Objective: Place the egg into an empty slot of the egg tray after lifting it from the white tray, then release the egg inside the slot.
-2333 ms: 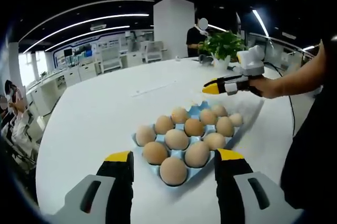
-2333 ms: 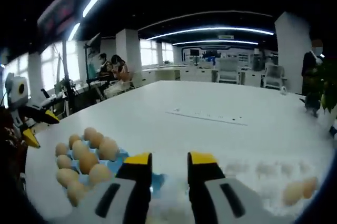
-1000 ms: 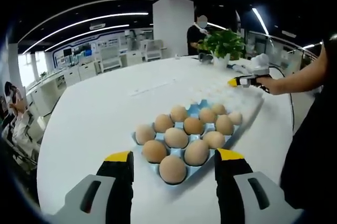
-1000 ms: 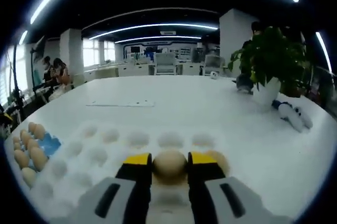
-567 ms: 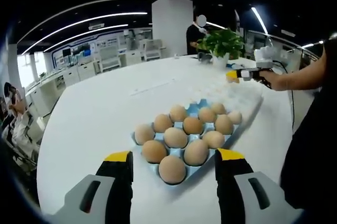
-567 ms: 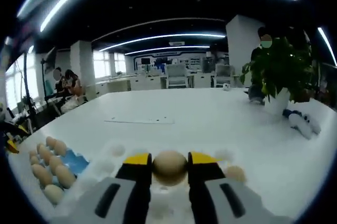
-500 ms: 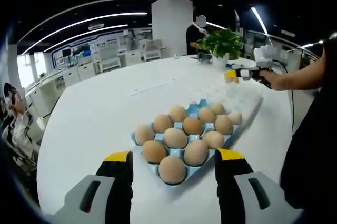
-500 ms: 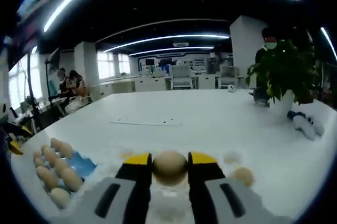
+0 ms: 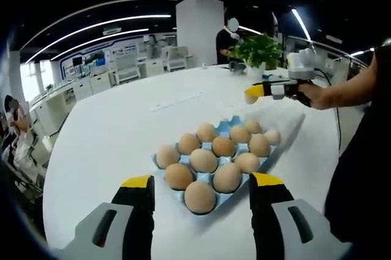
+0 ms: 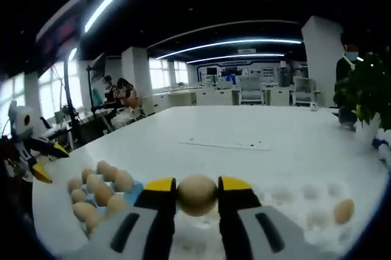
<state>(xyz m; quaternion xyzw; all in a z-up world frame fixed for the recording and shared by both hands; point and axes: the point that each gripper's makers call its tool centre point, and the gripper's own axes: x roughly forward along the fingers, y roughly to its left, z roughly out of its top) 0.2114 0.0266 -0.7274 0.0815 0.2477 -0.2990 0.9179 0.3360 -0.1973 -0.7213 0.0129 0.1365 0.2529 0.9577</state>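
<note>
In the right gripper view the right gripper (image 10: 197,194) has its yellow-tipped fingers (image 10: 160,187) closed on the egg (image 10: 197,195), which sits squeezed between them, lifted clear above the white tray (image 10: 293,211). That white tray spreads below and to the right of the fingers, its shallow cups blurred, with one more loose egg (image 10: 343,211) resting in a cup near its far right edge. To the left lies the blue egg tray (image 10: 101,191), mostly filled with brown eggs; which slots are free cannot be told from here. The left gripper (image 10: 27,150) shows at the far left edge beyond that tray. In the left gripper view the left gripper (image 9: 201,202) hangs low over the white bench (image 9: 110,132), its fingers (image 9: 139,188) spread wide with nothing between them, just short of the near corner of the egg tray (image 9: 215,162). Past the tray, the right gripper (image 9: 259,92) is held up in a person's hand (image 9: 308,95), above the white tray's (image 9: 284,116) far end. A potted plant (image 9: 259,52) stands on the bench behind it, and a person (image 9: 229,37) stands by a white pillar (image 9: 198,31) further back.
</note>
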